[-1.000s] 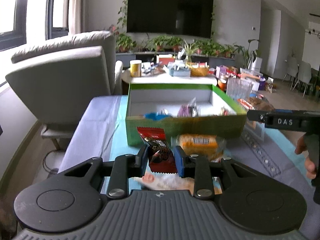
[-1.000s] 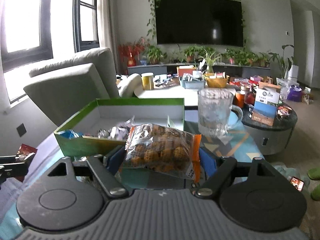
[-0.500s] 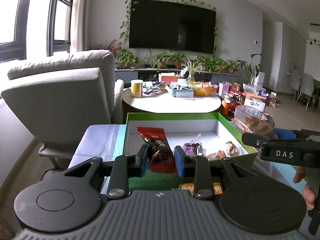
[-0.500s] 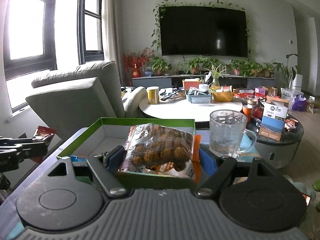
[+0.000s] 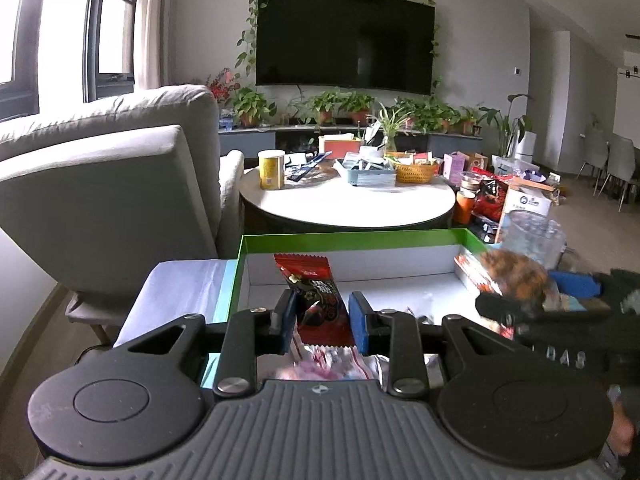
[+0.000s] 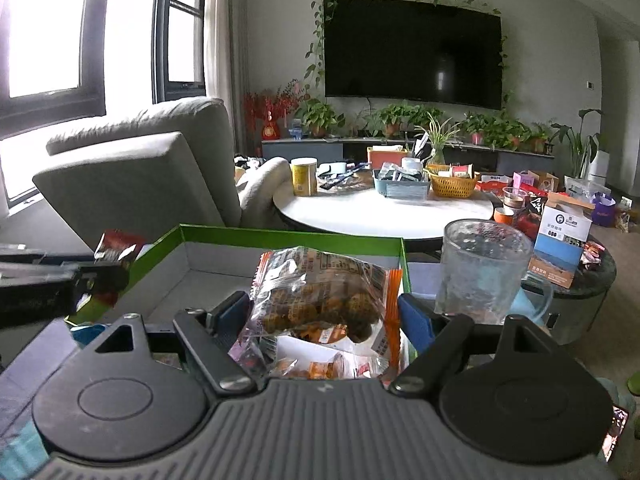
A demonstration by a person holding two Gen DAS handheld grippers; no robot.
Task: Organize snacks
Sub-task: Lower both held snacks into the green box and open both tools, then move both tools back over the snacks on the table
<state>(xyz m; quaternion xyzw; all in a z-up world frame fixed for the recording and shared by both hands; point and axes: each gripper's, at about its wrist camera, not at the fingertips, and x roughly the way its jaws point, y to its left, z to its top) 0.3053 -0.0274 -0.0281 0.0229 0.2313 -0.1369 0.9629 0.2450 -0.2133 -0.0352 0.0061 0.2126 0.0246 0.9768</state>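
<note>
My left gripper (image 5: 322, 322) is shut on a red snack packet (image 5: 316, 298) and holds it over the near left part of the green box (image 5: 360, 237). My right gripper (image 6: 324, 320) is shut on a clear bag of brown snacks (image 6: 320, 296) and holds it over the right part of the same green box (image 6: 288, 234). The right gripper (image 5: 516, 308) and its bag show blurred at the right of the left wrist view. The left gripper and its red packet (image 6: 116, 248) show at the left of the right wrist view. Other wrapped snacks (image 6: 316, 364) lie in the box below.
A glass mug (image 6: 484, 268) stands just right of the box. A grey armchair (image 5: 104, 184) is on the left. A round white table (image 5: 348, 204) with a yellow can, trays and a basket is behind the box. A dark side table (image 6: 580, 280) holds boxes and jars.
Both grippers have risen and moved forward over the green box, each holding its snack. The right gripper has come closer to the left one.
</note>
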